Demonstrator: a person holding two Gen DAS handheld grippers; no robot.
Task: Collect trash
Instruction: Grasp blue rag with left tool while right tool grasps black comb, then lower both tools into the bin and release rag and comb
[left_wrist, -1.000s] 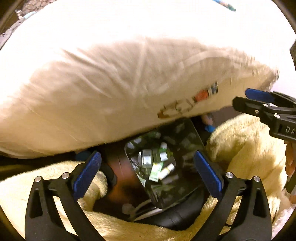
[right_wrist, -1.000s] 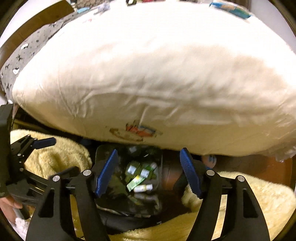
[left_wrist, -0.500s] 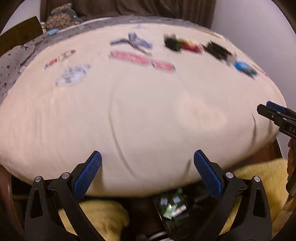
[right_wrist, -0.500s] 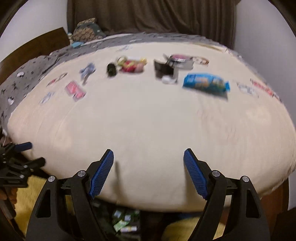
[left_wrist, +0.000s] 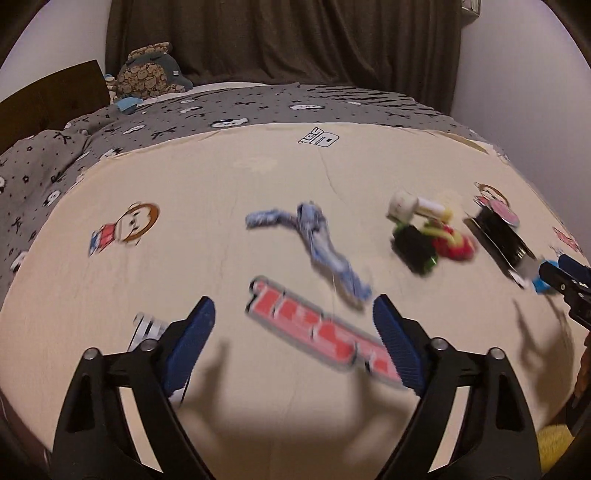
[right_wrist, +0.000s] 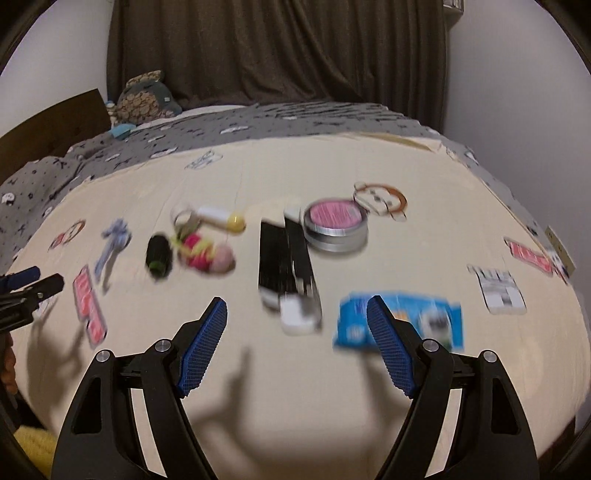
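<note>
Only right view shows blurred, likely-snack blue packet (right_wrist: 406, 325).

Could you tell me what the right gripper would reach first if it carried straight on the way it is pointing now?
Probably the black flat pack with a white end, lying on the cream bedspread ahead of the open right gripper. The blue wrapper sits off to its right. Depth is unclear through blur.

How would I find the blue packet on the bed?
Start at the cream sheet on the bed, then look to its near edge by the right gripper. The blue packet lies flat behind its right finger, the only bright blue wrapper, right of the black boxes.
</note>
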